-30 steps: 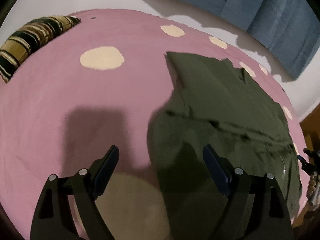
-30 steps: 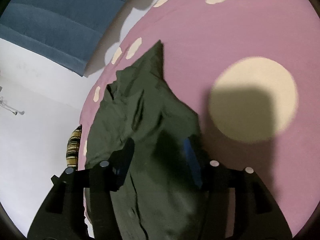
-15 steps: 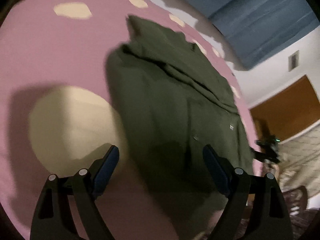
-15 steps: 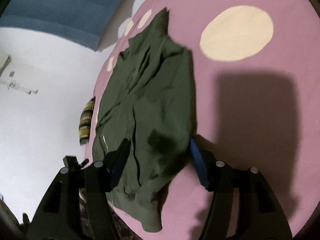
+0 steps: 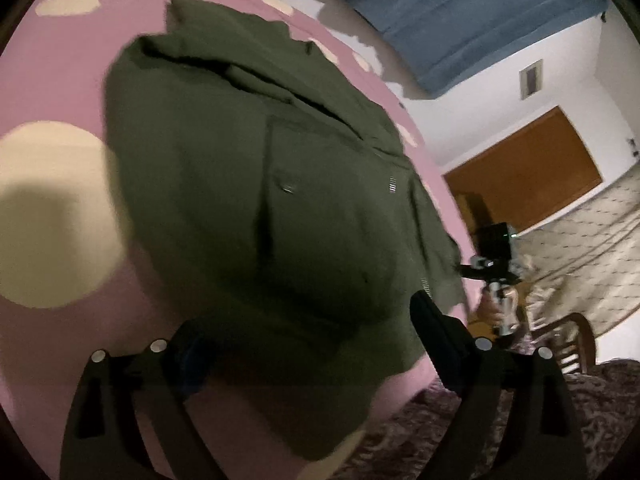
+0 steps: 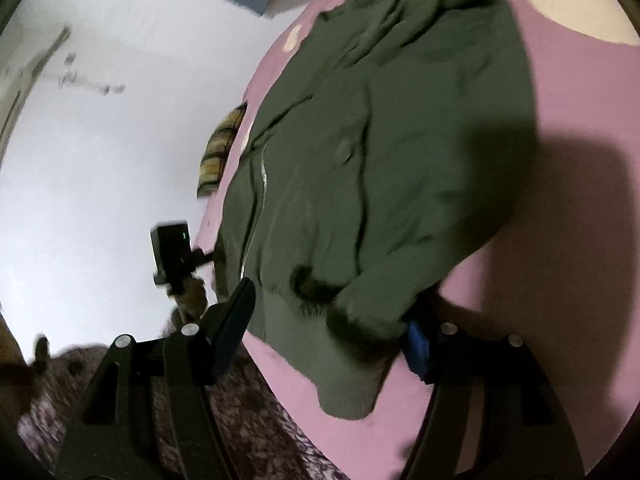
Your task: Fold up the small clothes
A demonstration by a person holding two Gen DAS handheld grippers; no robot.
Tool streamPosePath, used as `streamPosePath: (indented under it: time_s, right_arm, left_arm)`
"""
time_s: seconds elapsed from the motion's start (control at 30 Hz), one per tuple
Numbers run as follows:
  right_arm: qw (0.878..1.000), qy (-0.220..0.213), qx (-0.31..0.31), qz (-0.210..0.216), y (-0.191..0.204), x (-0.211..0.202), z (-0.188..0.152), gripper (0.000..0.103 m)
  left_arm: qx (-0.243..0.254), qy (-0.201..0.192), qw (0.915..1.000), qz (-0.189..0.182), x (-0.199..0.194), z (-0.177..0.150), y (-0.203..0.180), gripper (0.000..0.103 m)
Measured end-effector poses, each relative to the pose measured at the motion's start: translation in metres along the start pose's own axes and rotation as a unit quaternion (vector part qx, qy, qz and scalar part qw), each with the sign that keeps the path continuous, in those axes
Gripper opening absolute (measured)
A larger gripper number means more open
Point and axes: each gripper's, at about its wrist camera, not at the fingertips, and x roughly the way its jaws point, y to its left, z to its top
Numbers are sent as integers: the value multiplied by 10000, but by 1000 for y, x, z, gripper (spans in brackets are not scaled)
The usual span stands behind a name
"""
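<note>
- The pink bedspread [image 5: 60,60], soft-looking and dotted with cream circles, is filling the left half of the left wrist view and the right side of the right wrist view.
- The dark green jacket [image 5: 248,184] is lying partly folded on it – a matte, woven-looking cloth with a ribbed hem, a pocket flap with a snap, and rumpled folds toward the upper part of both frames.
- In the left wrist view the jacket is spreading across the centre, its lower edge draping over the bed's edge between the fingers of the left gripper [image 5: 308,344].
- That gripper's jaws have just been opening and are standing wide apart, pressing on nothing; the cloth is only lying between them.
- In the right wrist view the jacket [image 6: 380,160] is running from the top centre down to its ribbed hem, just above the right gripper [image 6: 328,332].
- Its jaws have also just been opening – spread now, the hem lying between the black fingers with blue pads, not pinched.
- A plaid cushion [image 6: 220,148], yellow and dark, is showing small at the bedspread's far edge, left of centre.
</note>
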Motion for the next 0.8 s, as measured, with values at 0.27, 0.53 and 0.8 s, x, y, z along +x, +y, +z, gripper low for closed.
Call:
streamPosePath:
  time_s: [0.27,0.53,0.8]
  right_arm:
    - [9993,-5,-4,-381,2,10,-1,27]
    - [9993,-286,182,-140,-3,-2,-11,16]
    - [9935,-871,283,669,10,-20,1,13]
  left_arm:
    - [133,26,9990,423,6,2,-1,61]
    - [87,35,9972,739,4,10,-5,37]
    - [-672,-500,9951,-535,-13,37,1,16]
